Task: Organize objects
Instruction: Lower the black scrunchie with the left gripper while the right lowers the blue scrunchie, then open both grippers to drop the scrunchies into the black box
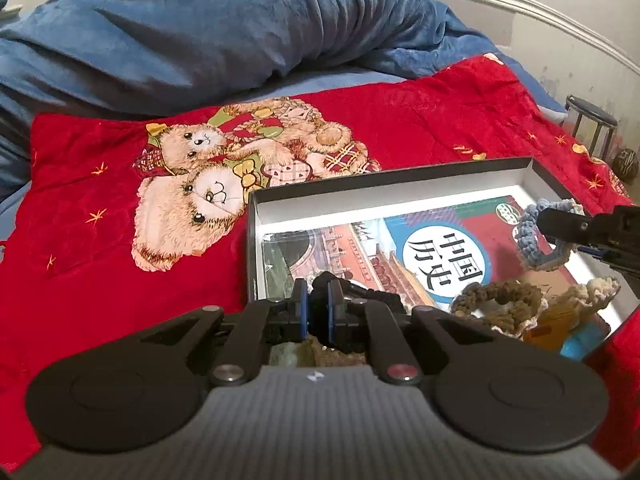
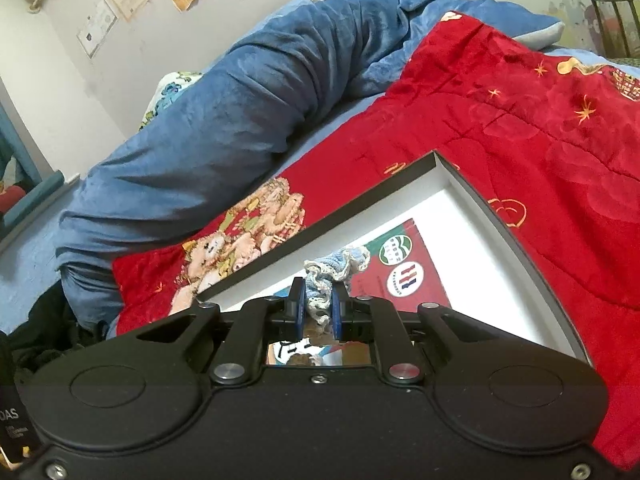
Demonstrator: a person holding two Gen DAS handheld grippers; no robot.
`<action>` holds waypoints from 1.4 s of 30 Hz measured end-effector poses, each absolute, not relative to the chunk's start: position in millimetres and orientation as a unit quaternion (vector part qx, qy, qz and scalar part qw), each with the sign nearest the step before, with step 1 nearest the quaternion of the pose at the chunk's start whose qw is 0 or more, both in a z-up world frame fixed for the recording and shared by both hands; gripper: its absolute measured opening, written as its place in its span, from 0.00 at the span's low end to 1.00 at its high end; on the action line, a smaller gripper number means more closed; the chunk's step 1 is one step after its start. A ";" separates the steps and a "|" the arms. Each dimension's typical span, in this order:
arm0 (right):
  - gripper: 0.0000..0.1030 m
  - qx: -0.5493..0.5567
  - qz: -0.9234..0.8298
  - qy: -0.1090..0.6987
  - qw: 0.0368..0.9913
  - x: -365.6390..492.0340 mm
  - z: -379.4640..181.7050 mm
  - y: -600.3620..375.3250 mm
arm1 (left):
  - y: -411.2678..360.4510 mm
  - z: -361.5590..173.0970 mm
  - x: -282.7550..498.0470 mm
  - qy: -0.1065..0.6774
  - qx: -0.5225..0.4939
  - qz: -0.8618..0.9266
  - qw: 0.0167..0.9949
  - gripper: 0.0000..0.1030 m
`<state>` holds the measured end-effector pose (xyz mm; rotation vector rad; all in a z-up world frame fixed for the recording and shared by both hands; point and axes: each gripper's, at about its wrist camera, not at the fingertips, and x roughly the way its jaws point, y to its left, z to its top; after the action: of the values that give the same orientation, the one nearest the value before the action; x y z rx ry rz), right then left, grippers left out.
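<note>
Box (image 1: 256,236) on red blanket (image 1: 80,208), blue duvet (image 1: 200,40) behind.

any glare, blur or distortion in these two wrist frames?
Left wrist: glare whitens the box floor beside the book; bed rail bows from fisheye. Right wrist: box rim curves strongly, blue scrunchie in the right tongs slightly soft, corners vignetted.

The book (image 1: 424,248) cover in the box reads "中国历史"; a black item (image 2: 12,428) at the right view's edge shows "DAS".
</note>
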<state>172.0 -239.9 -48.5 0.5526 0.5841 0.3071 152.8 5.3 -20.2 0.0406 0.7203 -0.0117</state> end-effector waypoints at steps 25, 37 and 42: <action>0.16 0.267 0.150 0.284 0.908 171.2 -56.0 -235.3 | 6.2 -24.1 154.7 0.371 0.010 -0.007 0.929 0.12; 0.68 0.255 0.142 0.273 0.917 162.8 -40.3 -226.9 | 5.5 -22.7 154.4 0.375 0.015 -0.017 0.927 0.54; 0.88 0.265 0.147 0.270 0.914 153.9 -24.8 -227.3 | 3.7 -10.7 142.7 0.347 0.024 -0.018 0.937 0.70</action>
<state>153.9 -227.3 -24.8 0.5466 0.5570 0.3036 142.7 3.7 -10.7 0.0488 0.7095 -0.0363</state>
